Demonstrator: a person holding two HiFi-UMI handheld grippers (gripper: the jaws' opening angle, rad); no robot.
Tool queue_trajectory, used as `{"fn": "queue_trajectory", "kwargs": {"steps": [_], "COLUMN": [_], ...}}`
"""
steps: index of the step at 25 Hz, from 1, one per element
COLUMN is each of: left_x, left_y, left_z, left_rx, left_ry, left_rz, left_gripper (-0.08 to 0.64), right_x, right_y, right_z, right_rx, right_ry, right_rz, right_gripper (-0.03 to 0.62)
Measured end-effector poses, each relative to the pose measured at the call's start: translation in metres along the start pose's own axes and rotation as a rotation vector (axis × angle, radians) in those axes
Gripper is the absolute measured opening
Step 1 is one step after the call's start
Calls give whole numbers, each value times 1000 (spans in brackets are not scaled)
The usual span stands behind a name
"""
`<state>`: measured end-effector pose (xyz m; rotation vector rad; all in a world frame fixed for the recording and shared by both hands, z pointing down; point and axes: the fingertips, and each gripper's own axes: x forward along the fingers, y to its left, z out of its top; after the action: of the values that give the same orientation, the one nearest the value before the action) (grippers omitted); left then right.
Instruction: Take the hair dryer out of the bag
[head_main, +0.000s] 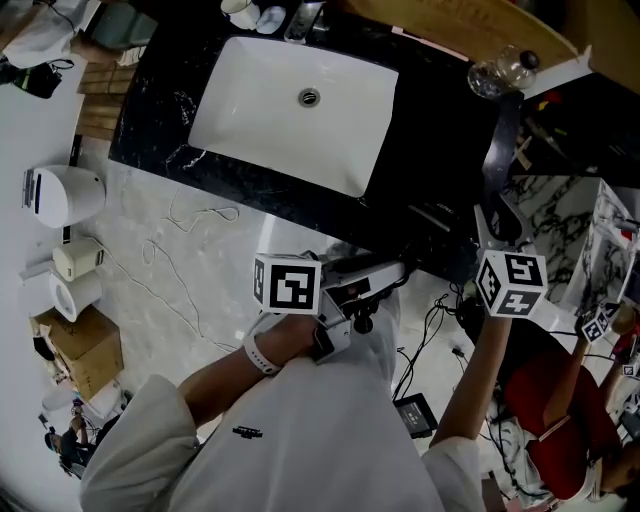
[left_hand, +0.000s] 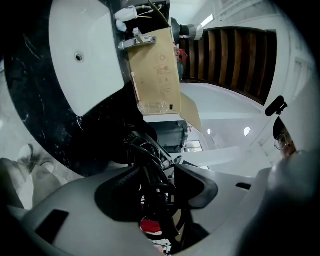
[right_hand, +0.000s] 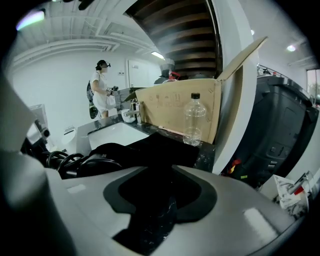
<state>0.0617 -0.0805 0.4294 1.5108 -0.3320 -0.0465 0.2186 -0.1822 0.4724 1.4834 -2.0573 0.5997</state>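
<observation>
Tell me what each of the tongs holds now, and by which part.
The left tongs grip the hair dryer by its coiled black cord. The right tongs are open; the black bag lies between them, not gripped.

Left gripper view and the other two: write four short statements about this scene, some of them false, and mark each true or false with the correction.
1. The left gripper is closed on a coiled black cord. True.
2. The clear plastic bottle lies on its side in the sink. False: it stands upright on the black counter, in front of the cardboard box.
3. The right gripper is clamped shut on the bottle. False: its jaws stand apart, with the black bag between them.
4. The white sink is set into the black counter. True.
</observation>
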Motion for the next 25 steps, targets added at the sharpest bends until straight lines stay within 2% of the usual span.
{"fn": "queue_trajectory", "kwargs": {"steps": [4,9,11,12,13,15,18,21,25], "left_x": [-4,-13,-17,-18,-19,-21,-23,-26,-28], "left_y": [-12,-22,-27,-29,-32,-39,-48,-60,-78], "left_z": [-5,-15,-17,-18,-19,-21,-21,-16,-2], "left_rx": [18,38,40,42,44,51,64,74,115], "left_ry": [36,67,75,78,81,84,85,77,32], "left_rz": [-33,-51,-70,-79,-89,-111,-120,-114,-176], "left_gripper": [219,219,220,220,220,219,219,221,221], "right_x": [-1,-21,-31,-37,-41,-50,-63,-81,-111], "right_y": [8,14,19,20,20,16,5,3,15], "right_z": [-10,-13,-15,-15,-16,-16,-12,4,31], "right_rx": [39,52,53,58,66,74,79,97,117], "right_ry": [80,104,116,117,115,99,42,-60,-222], "right_rz": [103,153,181,189,191,160,62,-18,-77], "right_gripper": [147,146,99,17,11,11,11,11,11]}}
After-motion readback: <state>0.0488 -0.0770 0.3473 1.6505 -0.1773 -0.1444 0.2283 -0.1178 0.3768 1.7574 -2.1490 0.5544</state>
